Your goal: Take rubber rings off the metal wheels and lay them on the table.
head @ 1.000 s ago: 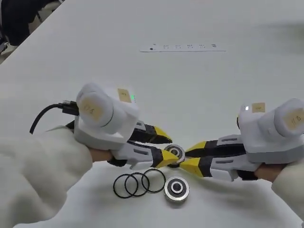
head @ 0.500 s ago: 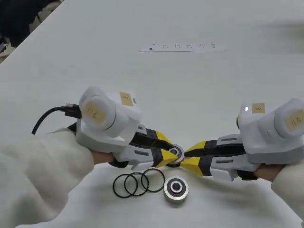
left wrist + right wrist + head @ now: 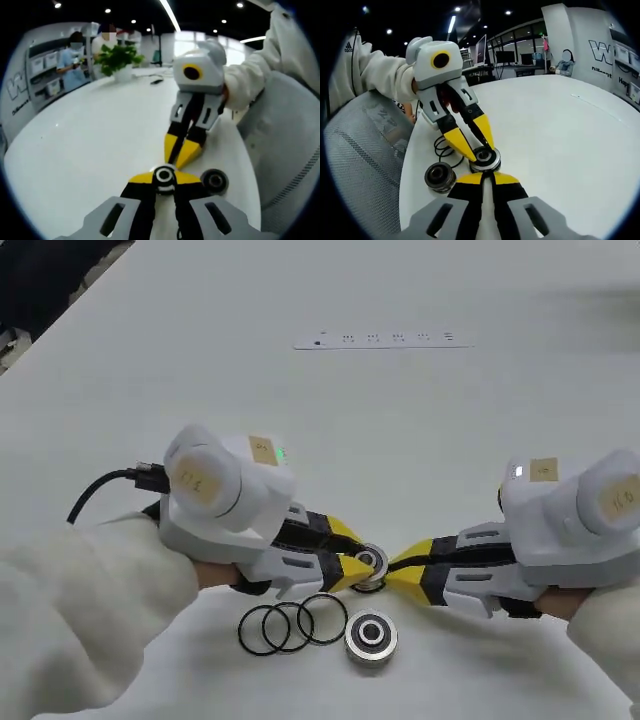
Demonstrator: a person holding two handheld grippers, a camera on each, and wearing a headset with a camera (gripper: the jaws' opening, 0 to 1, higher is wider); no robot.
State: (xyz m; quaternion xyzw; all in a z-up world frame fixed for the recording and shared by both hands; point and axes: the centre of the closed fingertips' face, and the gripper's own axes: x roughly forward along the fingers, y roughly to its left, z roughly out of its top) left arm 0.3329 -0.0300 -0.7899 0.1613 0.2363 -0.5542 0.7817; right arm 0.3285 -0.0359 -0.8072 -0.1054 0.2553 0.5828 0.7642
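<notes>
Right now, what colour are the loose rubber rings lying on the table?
The rubber rings are black, clearest in the head view.

The tips of my left hand-held gripper point(image 3: 356, 560) cover the rim of the metal wheel point(image 3: 375, 560); markings on the far power strip point(image 3: 385, 339) are too small to read.

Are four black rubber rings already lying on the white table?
No, three black rubber rings lie overlapping on the white table beside a loose metal wheel.

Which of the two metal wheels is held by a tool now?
The farther wheel, clamped in the left tool; the right tool touches it. The other wheel lies free beside the rings.
</notes>
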